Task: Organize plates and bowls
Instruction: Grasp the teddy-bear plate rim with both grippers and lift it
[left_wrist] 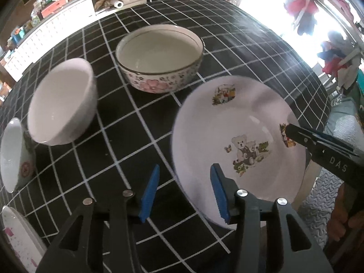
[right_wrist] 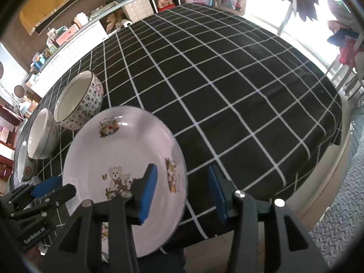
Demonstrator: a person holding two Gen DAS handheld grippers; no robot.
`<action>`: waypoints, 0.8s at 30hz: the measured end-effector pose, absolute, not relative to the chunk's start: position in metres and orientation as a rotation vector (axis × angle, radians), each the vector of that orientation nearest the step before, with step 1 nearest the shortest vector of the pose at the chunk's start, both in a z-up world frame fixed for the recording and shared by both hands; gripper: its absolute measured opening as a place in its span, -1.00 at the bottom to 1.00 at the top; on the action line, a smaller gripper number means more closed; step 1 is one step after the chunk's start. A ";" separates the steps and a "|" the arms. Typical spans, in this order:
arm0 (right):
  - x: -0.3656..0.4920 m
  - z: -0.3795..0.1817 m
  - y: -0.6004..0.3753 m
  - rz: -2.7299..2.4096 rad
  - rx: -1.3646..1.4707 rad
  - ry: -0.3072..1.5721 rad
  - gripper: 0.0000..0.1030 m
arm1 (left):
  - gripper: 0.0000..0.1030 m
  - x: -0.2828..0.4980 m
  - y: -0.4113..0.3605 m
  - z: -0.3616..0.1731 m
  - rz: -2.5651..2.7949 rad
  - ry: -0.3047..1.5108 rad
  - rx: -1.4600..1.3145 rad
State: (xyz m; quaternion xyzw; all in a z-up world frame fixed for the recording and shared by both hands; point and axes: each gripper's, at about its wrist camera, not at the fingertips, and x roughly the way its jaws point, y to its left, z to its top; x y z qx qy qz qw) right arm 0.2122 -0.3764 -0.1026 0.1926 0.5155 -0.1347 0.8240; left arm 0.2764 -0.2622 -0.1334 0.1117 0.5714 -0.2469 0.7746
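White enamel-look teddy-bear plate (left_wrist: 236,141) at the near table (right_wrist: 227,86) edge, both our grippers straddling its rim, neither clamped.

Our left gripper (left_wrist: 185,193) brackets the rim at 7 o'clock, our right gripper (right_wrist: 183,192) at 4 o'clock; pads stand apart, not pressing. We should seat both pads squarely before lifting, keeping it level. It looks glossy, shallow, bear-printed; the floral bowl (left_wrist: 159,56) sits at 11 o'clock beyond.

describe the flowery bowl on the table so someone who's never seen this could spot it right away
Start at the black tablecloth with white grid lines. Beyond the teddy bear plate stands the floral bowl, upright and empty. Unlike the plain white bowl beside it, its outside carries small flowers and one big pink blossom, with a dark line around the rim.
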 end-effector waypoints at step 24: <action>0.217 -0.116 -0.328 -0.179 0.345 1.113 -0.38 | -0.62 0.276 -0.219 -0.146 -0.478 1.284 0.258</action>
